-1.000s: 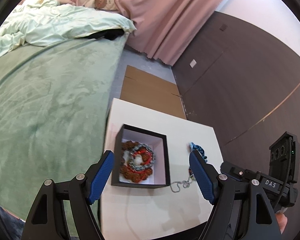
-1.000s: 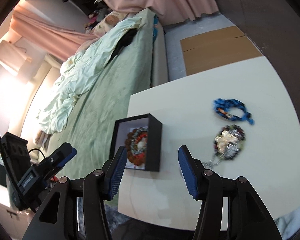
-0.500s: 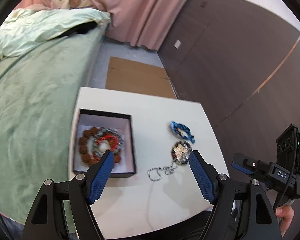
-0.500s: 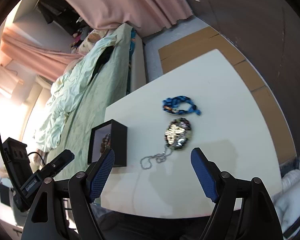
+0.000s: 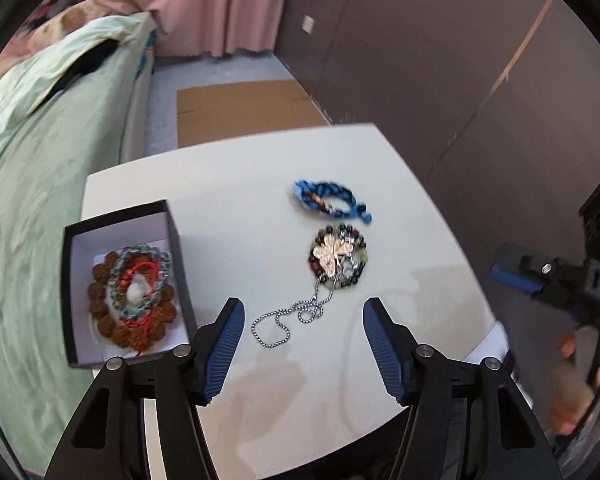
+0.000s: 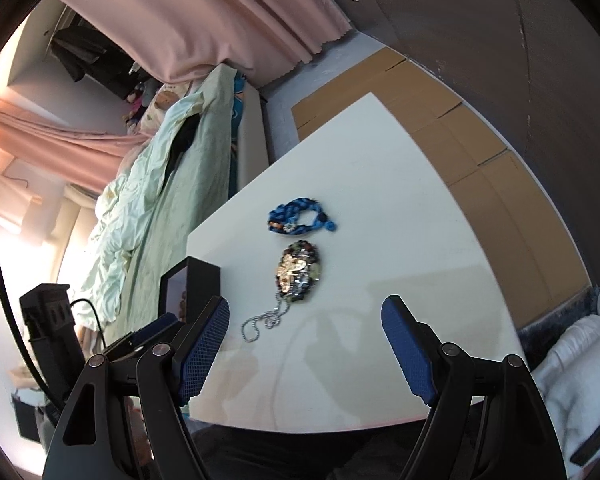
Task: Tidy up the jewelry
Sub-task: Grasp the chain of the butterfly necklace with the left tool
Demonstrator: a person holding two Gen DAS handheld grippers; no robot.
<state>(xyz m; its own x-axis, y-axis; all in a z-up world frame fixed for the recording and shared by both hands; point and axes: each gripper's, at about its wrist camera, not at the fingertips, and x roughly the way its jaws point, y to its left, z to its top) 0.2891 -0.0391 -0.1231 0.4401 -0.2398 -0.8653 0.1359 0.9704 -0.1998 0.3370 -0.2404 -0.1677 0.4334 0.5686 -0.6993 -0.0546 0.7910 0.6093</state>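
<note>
Now both tongs hang over the white surface (image 5: 236, 208) with nothing between them.
Left tongs (image 5: 303, 328) are closing; right tongs (image 6: 305, 328) stand wide apart. Beside the black box (image 5: 180, 256) of bracelets lies the clover necklace (image 5: 336, 258), the blue bracelet (image 5: 330, 200) just beyond.

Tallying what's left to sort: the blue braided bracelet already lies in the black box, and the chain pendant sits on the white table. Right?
Not quite. The blue braided bracelet lies on the white table, beyond the chain pendant, outside the black box, as the left wrist view shows.
</note>
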